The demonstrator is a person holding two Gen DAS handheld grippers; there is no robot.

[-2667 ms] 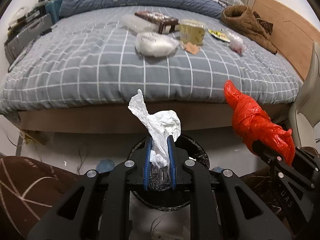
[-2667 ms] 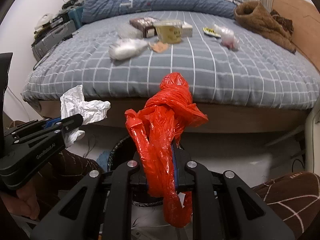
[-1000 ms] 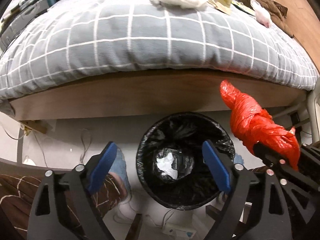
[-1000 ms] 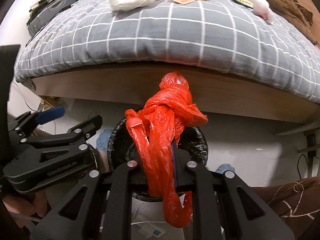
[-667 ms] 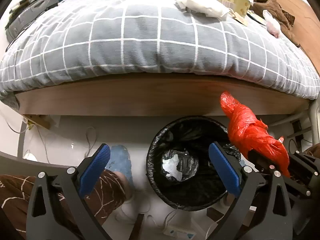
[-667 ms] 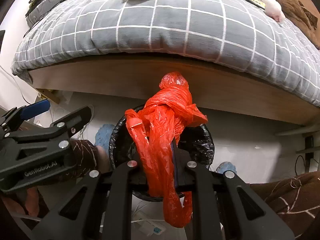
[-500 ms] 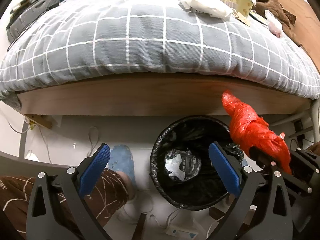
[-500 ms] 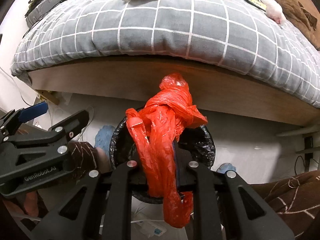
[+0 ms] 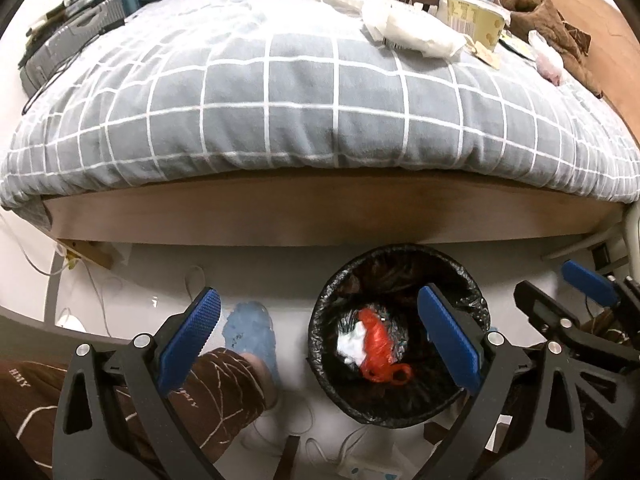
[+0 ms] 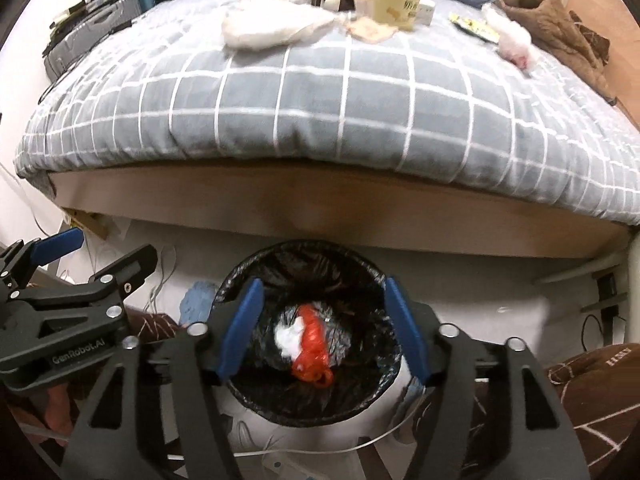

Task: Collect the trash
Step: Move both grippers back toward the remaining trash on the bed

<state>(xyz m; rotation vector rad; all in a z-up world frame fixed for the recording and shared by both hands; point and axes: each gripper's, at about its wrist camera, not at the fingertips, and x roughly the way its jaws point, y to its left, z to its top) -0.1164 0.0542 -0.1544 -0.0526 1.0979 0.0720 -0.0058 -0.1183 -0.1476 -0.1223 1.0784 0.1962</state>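
A black-lined trash bin (image 9: 400, 256) stands on the floor in front of the bed; in the right wrist view its rim (image 10: 308, 250) is straight below me. The red plastic bag (image 9: 378, 342) and white crumpled paper (image 9: 350, 346) lie inside it, also seen in the right wrist view, bag (image 10: 314, 344), paper (image 10: 290, 336). My left gripper (image 9: 320, 332) is open and empty, above the bin's left side. My right gripper (image 10: 322, 330) is open and empty, right above the bin. More trash lies on the bed: a white bag (image 9: 416, 38), a yellow tub (image 9: 474, 18), a pink-white wad (image 10: 512, 44).
The grey checked bed (image 9: 304, 92) with a wooden frame fills the upper view. A brown garment (image 10: 560, 32) lies at its far right. Suitcases (image 9: 72, 40) stand at the left. The person's foot in a blue slipper (image 9: 250, 332) and cables lie beside the bin.
My right gripper opened and the red bag fell into the bin beside the white paper. My left gripper shifted slightly left, still open.
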